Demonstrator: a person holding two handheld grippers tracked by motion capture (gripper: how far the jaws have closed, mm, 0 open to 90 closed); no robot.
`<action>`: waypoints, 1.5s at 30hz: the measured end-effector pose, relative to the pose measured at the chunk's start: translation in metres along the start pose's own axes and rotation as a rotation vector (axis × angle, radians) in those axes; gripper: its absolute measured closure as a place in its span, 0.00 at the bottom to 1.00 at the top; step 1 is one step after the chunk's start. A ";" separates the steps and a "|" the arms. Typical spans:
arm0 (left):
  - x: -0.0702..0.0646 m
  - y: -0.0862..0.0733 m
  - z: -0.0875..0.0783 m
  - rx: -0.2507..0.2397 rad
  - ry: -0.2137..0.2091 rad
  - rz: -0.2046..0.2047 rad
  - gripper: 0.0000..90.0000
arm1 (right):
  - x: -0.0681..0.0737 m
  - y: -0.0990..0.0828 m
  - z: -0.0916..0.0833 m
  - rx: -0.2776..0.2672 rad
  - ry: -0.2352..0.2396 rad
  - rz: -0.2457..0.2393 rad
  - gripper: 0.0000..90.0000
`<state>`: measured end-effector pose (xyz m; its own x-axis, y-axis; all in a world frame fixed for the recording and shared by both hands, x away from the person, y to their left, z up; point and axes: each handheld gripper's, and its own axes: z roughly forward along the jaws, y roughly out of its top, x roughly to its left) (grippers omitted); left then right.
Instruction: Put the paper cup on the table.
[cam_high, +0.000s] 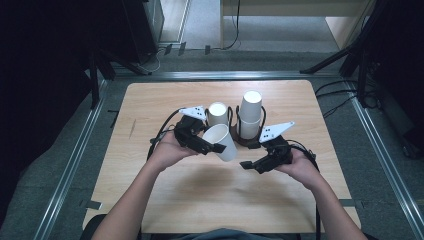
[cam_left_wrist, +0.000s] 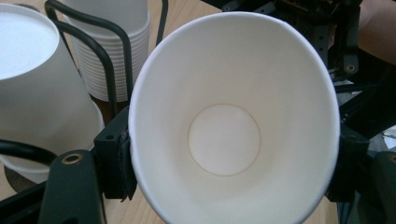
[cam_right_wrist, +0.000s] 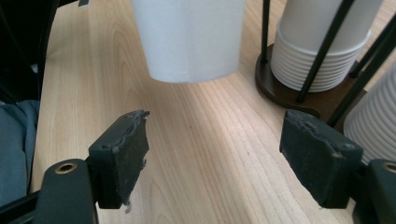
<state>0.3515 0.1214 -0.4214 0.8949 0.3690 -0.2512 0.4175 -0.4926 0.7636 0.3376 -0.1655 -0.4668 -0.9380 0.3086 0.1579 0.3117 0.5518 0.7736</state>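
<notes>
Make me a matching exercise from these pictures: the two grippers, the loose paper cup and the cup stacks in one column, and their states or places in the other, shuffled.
1. left gripper
2. right gripper
3. paper cup
4. cup stacks

A. upside down in the black wire holder
B. jaws apart, nothing between them
C. held off the table, mouth facing the left gripper's camera
D. shut on the cup's rim

Pairs: 1-D, 2-B, 3-C, 4-A

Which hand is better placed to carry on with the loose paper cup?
Left. The left gripper is already clamped on the paper cup, held above the table; the right gripper has open, empty jaws beside it.
</notes>
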 end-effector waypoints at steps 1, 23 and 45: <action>0.000 0.000 -0.001 0.003 0.003 0.001 0.26 | 0.000 0.000 0.000 -0.002 -0.001 0.003 0.26; 0.013 -0.015 -0.039 0.007 0.076 -0.024 0.26 | -0.010 -0.003 -0.017 -0.019 -0.051 0.054 0.26; 0.046 -0.042 -0.075 -0.006 0.161 -0.110 0.26 | -0.024 -0.010 -0.031 -0.029 -0.100 0.088 0.26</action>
<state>0.3630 0.2176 -0.4204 0.8070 0.5416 -0.2353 0.5098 -0.4380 0.7404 0.3521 -0.2021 -0.4594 -0.8869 0.4314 0.1651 0.3864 0.4971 0.7769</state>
